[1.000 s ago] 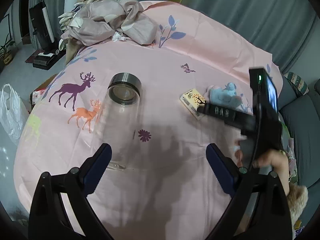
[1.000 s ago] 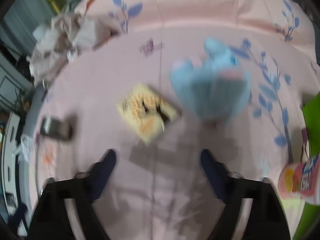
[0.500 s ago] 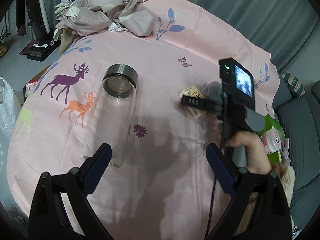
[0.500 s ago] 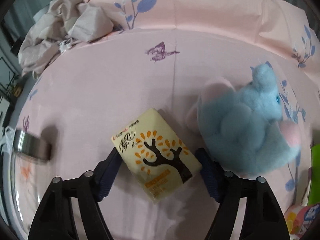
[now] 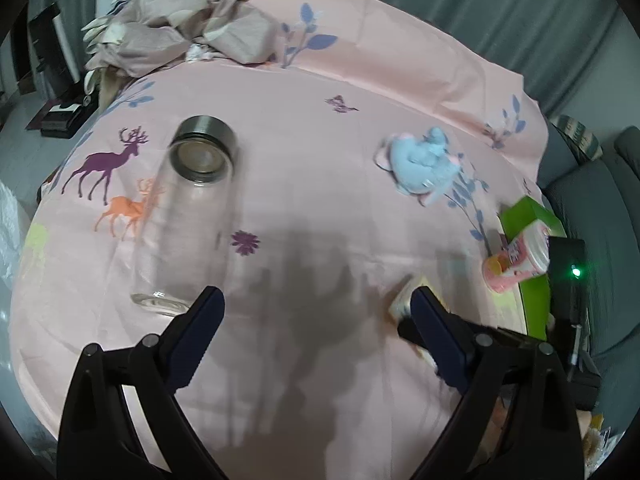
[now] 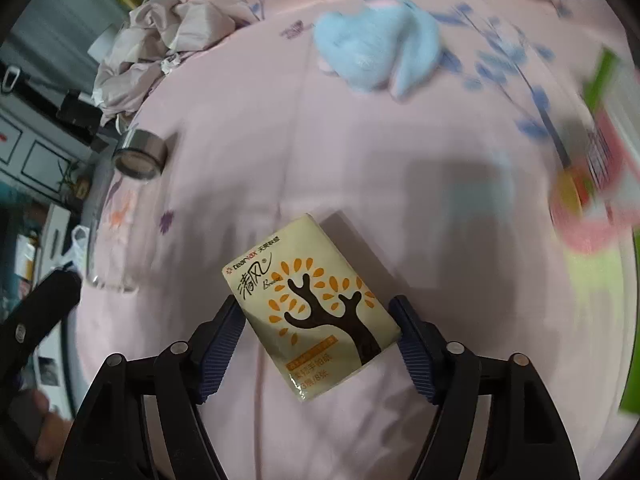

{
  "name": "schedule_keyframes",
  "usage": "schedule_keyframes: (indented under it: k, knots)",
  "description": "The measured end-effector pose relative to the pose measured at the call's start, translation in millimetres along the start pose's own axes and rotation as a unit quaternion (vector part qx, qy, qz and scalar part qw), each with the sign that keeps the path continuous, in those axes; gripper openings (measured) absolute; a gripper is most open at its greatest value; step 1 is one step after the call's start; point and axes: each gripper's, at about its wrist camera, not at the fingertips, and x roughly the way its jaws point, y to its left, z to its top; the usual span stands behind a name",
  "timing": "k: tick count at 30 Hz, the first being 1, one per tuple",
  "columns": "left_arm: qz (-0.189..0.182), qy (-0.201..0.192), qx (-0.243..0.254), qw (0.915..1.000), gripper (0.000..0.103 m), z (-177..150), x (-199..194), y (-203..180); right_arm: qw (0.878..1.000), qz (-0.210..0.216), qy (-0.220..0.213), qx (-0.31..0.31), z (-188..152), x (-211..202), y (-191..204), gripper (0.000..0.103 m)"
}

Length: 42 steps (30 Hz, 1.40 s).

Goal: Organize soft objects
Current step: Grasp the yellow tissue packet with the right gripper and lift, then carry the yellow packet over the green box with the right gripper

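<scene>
Tissue pack point(image 6: 316, 308), one only, cream with a brown tree and orange leaves, sits between the two pads of the right tool point(image 6: 318, 326). Both pads touch its long edges, and the jaws are opening slightly. Its long axis runs from the upper left to the lower right of the right wrist view, the brand lettering at the upper left end and the small print at the lower right end. It lies flat, face up, over the pink printed cloth point(image 6: 360, 152) covering the table. In the left wrist view only a corner of the pack point(image 5: 404, 300) shows, just behind the right-hand finger of the left tool point(image 5: 316, 312), which is spread wide with nothing between its fingers.

One blue plush toy point(image 5: 420, 160) lies on the cloth beyond the pack, well apart from it. One glass bottle point(image 5: 188, 220) with a metal cap lies on its side to the left, cap pointing away from the camera. One pink bottle point(image 5: 516, 264) lies at the edge of a green box point(image 5: 532, 248) on the right. One crumpled heap of beige fabric point(image 5: 180, 36) sits at the far edge.
</scene>
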Motion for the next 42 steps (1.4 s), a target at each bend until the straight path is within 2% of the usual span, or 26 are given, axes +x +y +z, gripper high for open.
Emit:
schedule_keyframes:
  k: [3, 7, 10, 12, 13, 15, 17, 20, 21, 23, 27, 32, 37, 42]
  knots:
    - [-0.017, 0.015, 0.007, 0.9997, 0.09, -5.0, 5.6, -8.0, 1.0, 0.027, -0.009, -0.006, -7.1, -15.2, -4.6, 0.079]
    - [-0.044, 0.045, 0.009, 0.998, 0.084, -12.0, 15.4, -16.1, 0.998, 0.033, -0.061, 0.009, -4.7, -40.8, -16.9, 0.081]
    - [-0.066, 0.072, 0.012, 0.9951, 0.069, -18.5, 26.4, -24.9, 0.995, 0.058, -0.079, 0.006, -2.1, -47.7, -20.7, 0.081]
    - [-0.087, 0.1, 0.018, 0.991, 0.055, -25.6, 37.1, -33.4, 0.995, 0.068, -0.075, 0.003, -1.9, -44.3, -20.5, 0.08]
    - [-0.097, 0.116, 0.018, 0.9884, 0.053, -29.3, 42.4, -36.7, 0.995, 0.077, -0.069, 0.003, -1.7, -40.3, -20.4, 0.079]
    - [-0.112, 0.147, 0.014, 0.9826, 0.039, -36.7, 54.6, -42.7, 0.995, 0.087, -0.056, 0.004, -1.5, -32.5, -22.7, 0.065]
    - [-0.11, 0.159, 0.012, 0.981, 0.032, -40.8, 63.0, -45.2, 0.994, 0.099, -0.038, 0.008, -0.7, -22.3, -24.6, 0.065]
    - [-0.108, 0.161, 0.006, 0.981, 0.03, -42.2, 72.4, -47.8, 0.993, 0.114, -0.018, 0.01, -1.3, -12.3, -27.4, 0.061]
    - [-0.114, 0.158, 0.002, 0.9808, 0.029, -41.8, 73.8, -48.3, 0.993, 0.113, -0.013, 0.01, -1.4, -9.1, -27.4, 0.054]
    - [-0.119, 0.151, 0.003, 0.9813, 0.025, -41.1, 76.7, -51.8, 0.995, 0.103, -0.005, 0.008, -1.6, -1.2, -26.8, 0.048]
    - [-0.109, 0.107, 0.024, 0.988, 0.02, -40.9, 59.1, -63.5, 0.996, 0.093, -0.013, 0.012, -4.7, -6.9, -26.5, 0.044]
    - [-0.133, 0.017, 0.081, 0.9877, 0.019, -31.7, 13.7, -91.8, 0.991, 0.071, -0.109, -0.016, -11.8, -68.1, -16.4, 0.044]
    - [-0.162, -0.038, 0.131, 0.9773, 0.02, -19.9, -14.4, -142.6, 0.978, 0.053, -0.201, -0.003, -16.0, -130.8, -25.6, 0.044]
    - [-0.2, -0.073, 0.199, 0.9565, 0.02, -17.6, -25.2, -220.5, 0.955, 0.039, -0.29, 0.048, -26.1, -190.6, -78.1, 0.044]
